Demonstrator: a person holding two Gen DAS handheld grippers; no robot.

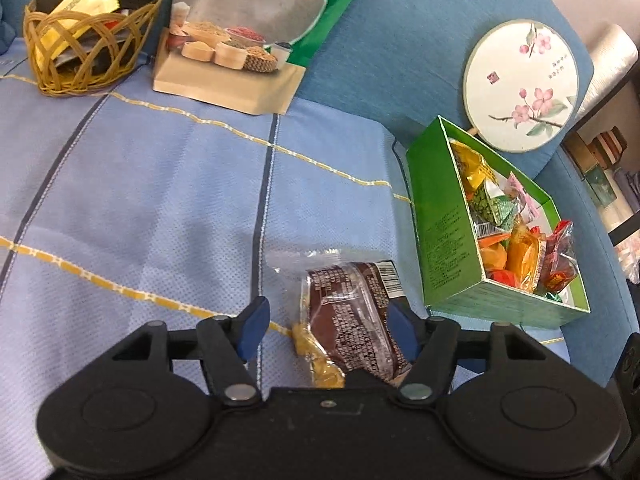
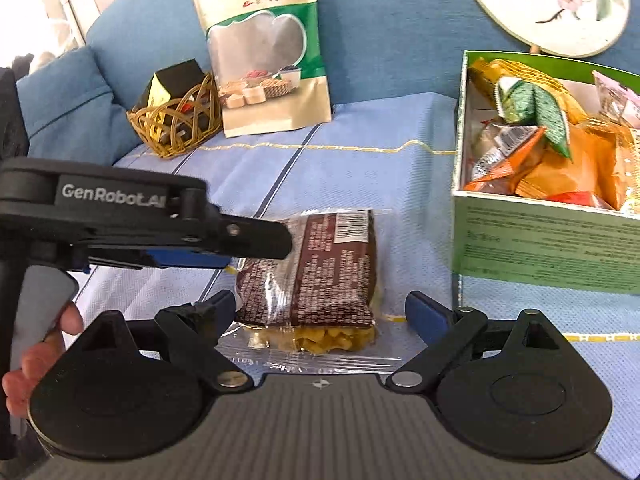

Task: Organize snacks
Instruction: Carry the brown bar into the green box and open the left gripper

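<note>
Your green box [image 2: 548, 236] was nearly full; one brown snack packet [image 2: 320, 272] lay left on the blue-striped cover, beside it. Both your left gripper [image 1: 326, 320] and right gripper [image 2: 320, 316] stood wide open around it, seemingly gripping nothing.

Brown, white-printed snack packet [image 2: 320, 268] on pale-blue striped cloth [image 1: 140, 200]; green box [image 2: 544, 240].

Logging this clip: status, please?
Left tool open, astride the brown snack pack. Right tool open, the same pack between its fingers. Pack flat on the blue cloth, outside the green box. Nothing in between.
</note>
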